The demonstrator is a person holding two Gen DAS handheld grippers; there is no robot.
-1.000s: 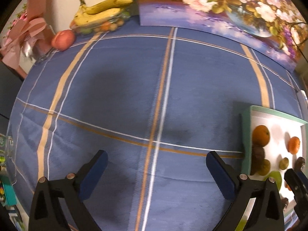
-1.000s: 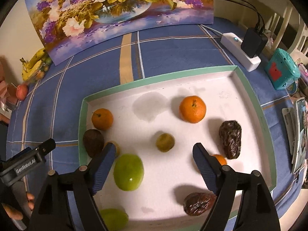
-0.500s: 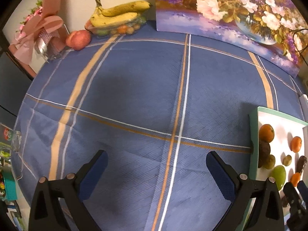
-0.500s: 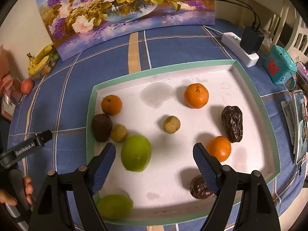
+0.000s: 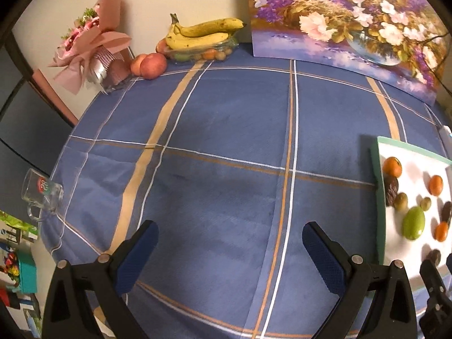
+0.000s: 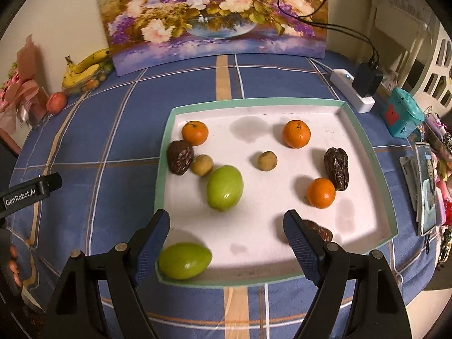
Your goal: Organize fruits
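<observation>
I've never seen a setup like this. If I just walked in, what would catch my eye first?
Probably the white tray with a green rim on the blue checked tablecloth, scattered with three oranges, two green fruits, small brownish ones and dark wrinkled ones. Behind it a big flower painting leans against the wall, with bananas in the far corner to its left. Up close, the right gripper stands open over the tray's near edge.

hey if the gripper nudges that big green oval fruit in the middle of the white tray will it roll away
Probably. The big green oval fruit looks smooth and rounded, lying free on the flat white tray, so a nudge likely sets it rolling or wobbling. Its glossy skin may slip between the jaws. The tray's raised green rim should stop it leaving.
</observation>
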